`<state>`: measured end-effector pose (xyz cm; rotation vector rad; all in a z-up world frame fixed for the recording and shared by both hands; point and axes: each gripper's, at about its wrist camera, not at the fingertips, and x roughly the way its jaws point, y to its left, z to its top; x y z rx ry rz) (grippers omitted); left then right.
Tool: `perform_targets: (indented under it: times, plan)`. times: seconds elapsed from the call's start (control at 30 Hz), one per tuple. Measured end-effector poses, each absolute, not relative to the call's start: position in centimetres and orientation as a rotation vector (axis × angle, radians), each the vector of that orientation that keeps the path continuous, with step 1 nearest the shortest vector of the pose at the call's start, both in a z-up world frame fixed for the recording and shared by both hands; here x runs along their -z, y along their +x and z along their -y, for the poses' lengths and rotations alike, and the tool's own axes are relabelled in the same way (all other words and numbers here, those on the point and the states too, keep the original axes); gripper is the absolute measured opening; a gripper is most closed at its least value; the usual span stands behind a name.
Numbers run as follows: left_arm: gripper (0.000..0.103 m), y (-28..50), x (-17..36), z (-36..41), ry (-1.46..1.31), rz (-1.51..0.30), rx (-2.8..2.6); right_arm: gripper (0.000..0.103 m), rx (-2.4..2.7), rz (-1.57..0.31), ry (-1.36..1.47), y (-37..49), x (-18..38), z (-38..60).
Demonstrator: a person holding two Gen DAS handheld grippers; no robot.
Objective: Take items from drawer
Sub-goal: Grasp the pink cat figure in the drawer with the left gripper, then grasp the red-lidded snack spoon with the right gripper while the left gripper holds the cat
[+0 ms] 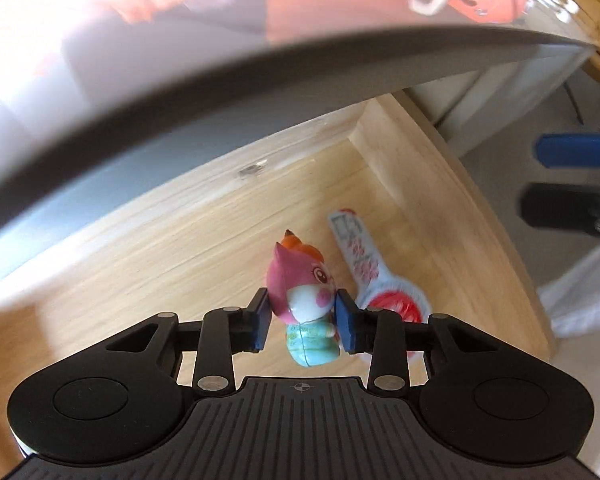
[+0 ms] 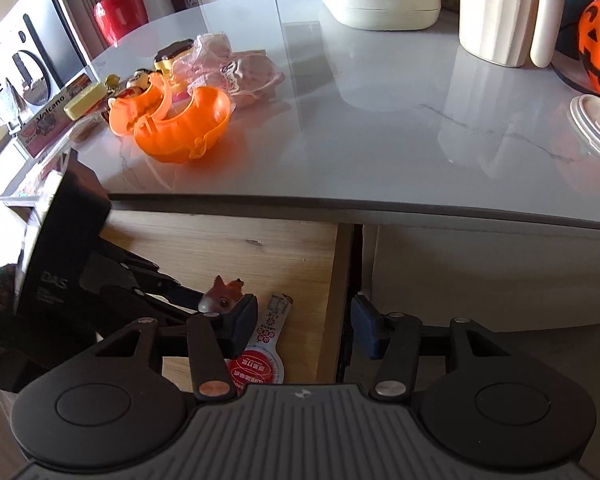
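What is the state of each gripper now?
Left gripper: closed on the pink toy figure.
Right gripper: open, holding nothing.

A glossy grey marble-look table [image 2: 380, 128] with a dark edge fills the room's middle, its top mirroring bright daylight. Beneath it runs a pale grey cabinet front [image 2: 492, 276], and light wood panelling [image 2: 227, 248] sits just under the edge. At the far left stand a red bin [image 2: 119, 12] and a steel appliance [image 2: 59, 36].
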<state>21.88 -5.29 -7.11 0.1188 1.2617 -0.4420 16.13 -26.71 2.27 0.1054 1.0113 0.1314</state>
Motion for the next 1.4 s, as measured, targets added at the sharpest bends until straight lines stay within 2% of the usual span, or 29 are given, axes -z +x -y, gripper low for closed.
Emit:
perform_targets:
  times: [0.23,0.53,0.63,0.87,1.2,1.4]
  plan:
    - [0.037,19.3,3.8,0.2,0.119,-1.219,0.458,0.052,-0.137,-1.065,0.007,16.7,-1.1,25.0]
    - [0.037,15.5,1.3,-7.7,-0.116,-1.183,0.454,0.053,-0.353,-1.18,-0.115,17.1,-0.2,21.5]
    - [0.037,14.6,0.6,-8.1,-0.159,-1.16,0.426,0.061,-0.409,-1.264,-0.26,18.0,1.2,18.7]
    - [0.037,14.0,1.1,-9.0,-0.173,-1.175,0.417,0.063,-0.417,-1.5,-0.359,20.9,5.6,15.6]
    - [0.037,13.5,1.2,-9.2,-0.179,-1.185,0.402,0.07,-0.43,-1.509,-0.577,21.4,7.0,13.1]
    - [0.037,13.5,1.3,-9.5,-0.184,-1.189,0.396,0.07,-0.402,-1.56,-0.599,22.0,8.9,14.0]
